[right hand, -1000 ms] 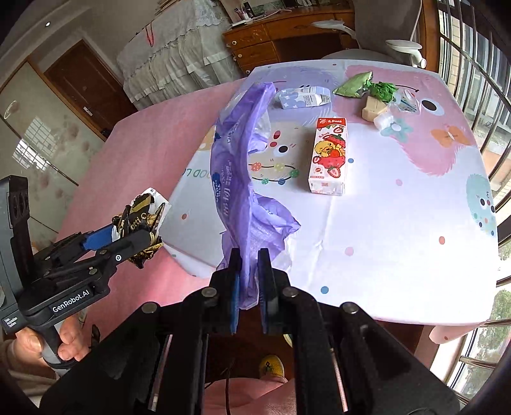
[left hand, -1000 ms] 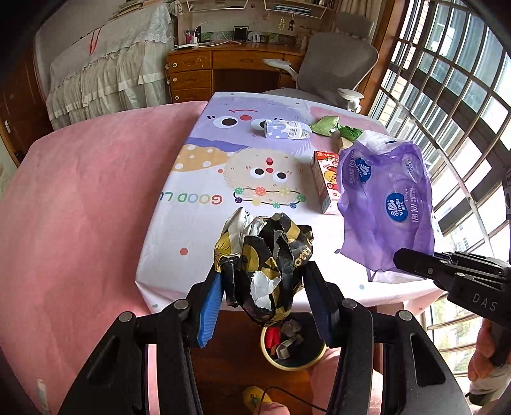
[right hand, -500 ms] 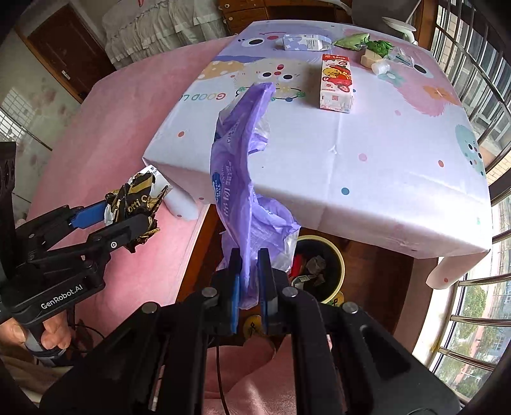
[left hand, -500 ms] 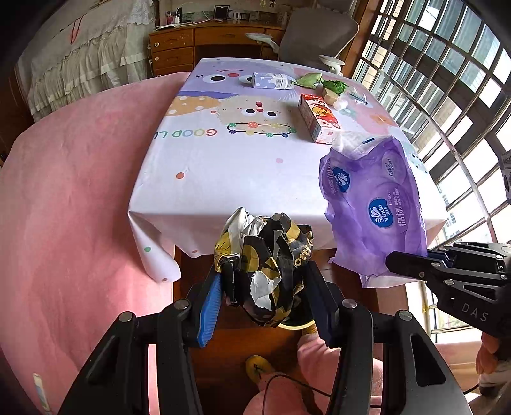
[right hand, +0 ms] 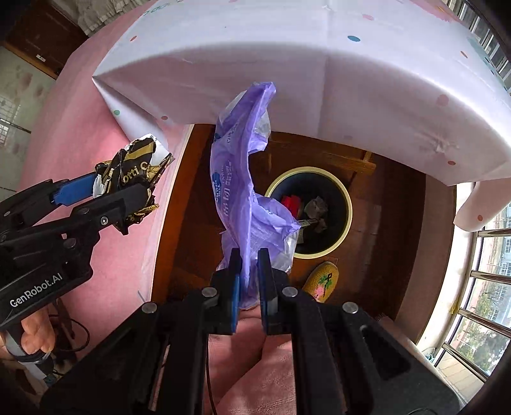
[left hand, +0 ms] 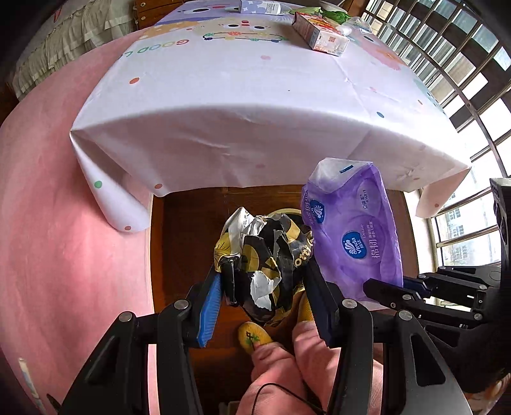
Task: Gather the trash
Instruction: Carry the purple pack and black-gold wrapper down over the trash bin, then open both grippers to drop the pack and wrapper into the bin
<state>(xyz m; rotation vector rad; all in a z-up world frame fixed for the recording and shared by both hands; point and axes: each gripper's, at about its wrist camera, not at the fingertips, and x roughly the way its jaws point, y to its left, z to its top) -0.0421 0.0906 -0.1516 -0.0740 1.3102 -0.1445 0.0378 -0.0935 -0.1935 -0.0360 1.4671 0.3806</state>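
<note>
Grippers I'm running: two, the left gripper and the right gripper.
Wrappers I'm holding: two, one black-and-gold wrapper and one purple tissue pack wrapper.
Bins I see: one waste bin under the table; I can make out a red scrap and a grey scrap inside, the rest too dark to count.
Cartons I count on the tablecloth: two, one red juice carton and one blue-and-white carton.
Yellow slippers: one seen by my right camera.
</note>
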